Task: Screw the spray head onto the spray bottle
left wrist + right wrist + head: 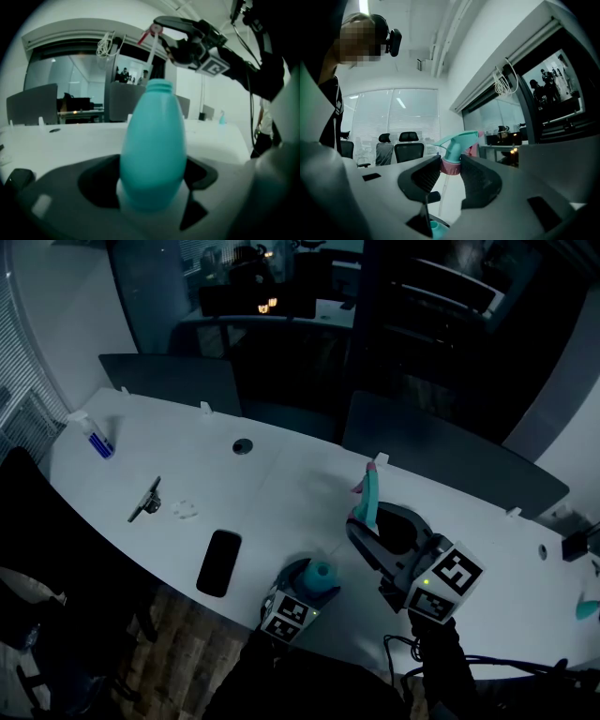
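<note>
So right now the left tongs (pixel 151 182) are clamped around the fat lower part of a teal plastic spray bottle (pixel 152 136). It's held upright near the front edge of the curved white desk (pixel 281 484), and its threaded mouth is open with nothing on it. I can't tell if the base is actually touching the desk.

The right tongs (pixel 451 169) are gripping the teal spray head (pixel 458 140) by its pink screw collar (pixel 451 165), one pad on each side. The nozzle sticks out past the jaws and the thin white dip tube (pixel 439 194) hangs down from the collar. The head is up in the air, higher than the bottle and off to its right, so the two parts are apart and not threaded. From the left gripper view the tube runs down toward the bottle neck, but I honestly can't see where its tip ends up.

Other stuff on the desk: a black smartphone (pixel 218 562) left of the bottle, and a small clear bottle with blue liquid (pixel 98 439) way off at the far left end.
</note>
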Available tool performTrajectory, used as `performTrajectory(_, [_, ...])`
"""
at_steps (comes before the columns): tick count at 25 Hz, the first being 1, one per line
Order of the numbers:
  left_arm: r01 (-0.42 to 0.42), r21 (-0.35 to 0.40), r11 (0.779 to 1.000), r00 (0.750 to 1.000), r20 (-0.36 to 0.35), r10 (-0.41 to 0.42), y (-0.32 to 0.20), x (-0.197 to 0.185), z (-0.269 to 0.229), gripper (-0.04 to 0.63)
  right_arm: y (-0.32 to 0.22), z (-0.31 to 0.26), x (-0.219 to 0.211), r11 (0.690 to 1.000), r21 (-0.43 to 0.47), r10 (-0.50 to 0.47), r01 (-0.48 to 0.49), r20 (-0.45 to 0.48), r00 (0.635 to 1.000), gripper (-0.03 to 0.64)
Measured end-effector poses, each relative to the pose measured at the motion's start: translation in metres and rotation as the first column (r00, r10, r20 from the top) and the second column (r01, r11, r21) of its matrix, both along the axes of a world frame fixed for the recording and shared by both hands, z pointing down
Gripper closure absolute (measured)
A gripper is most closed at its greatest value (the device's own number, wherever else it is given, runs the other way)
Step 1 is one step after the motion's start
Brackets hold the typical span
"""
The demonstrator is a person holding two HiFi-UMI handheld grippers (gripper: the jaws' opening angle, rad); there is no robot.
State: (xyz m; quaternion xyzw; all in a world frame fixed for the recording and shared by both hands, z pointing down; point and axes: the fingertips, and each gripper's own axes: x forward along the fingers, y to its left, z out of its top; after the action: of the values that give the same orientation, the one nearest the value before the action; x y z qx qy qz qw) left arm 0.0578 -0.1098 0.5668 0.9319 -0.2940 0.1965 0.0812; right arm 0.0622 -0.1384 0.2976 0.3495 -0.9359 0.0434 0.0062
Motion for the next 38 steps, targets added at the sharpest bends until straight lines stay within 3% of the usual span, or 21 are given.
performTrajectory(7, [-0.001, 0.000, 1.000, 1.000, 0.000, 0.001, 0.001, 0.000, 0.000, 0.195, 0.012, 0.039, -0.022, 0.999, -0.028, -0.037, 0.036, -0.044, 0.998, 0.485])
performTrajectory(12, [0.003, 0.000, 1.000, 1.000, 0.000, -0.003, 0.000, 0.000, 0.000, 0.195, 0.026, 0.075, -0.036, 0.999, 0.014, -0.045, 0.048, -0.156, 0.987, 0.485])
performTrajectory(25, [0.002, 0.000, 1.000, 1.000, -0.001, -0.002, 0.000, 0.000, 0.000, 0.195, 0.041, 0.143, -0.042, 0.999, 0.005, -0.030, 0.031, -0.176, 0.984, 0.485])
performTrajectory(32, [0.001, -0.002, 1.000, 1.000, 0.000, -0.001, 0.000, 0.000, 0.000, 0.195, 0.042, 0.159, -0.045, 0.996, 0.084, -0.005, 0.027, -0.251, 0.968, 0.485])
performTrajectory(38, [-0.001, -0.002, 1.000, 1.000, 0.001, 0.001, 0.000, -0.001, 0.000, 0.195, 0.041, 0.160, -0.044, 0.992, 0.123, -0.002, 0.029, -0.215, 0.977, 0.485])
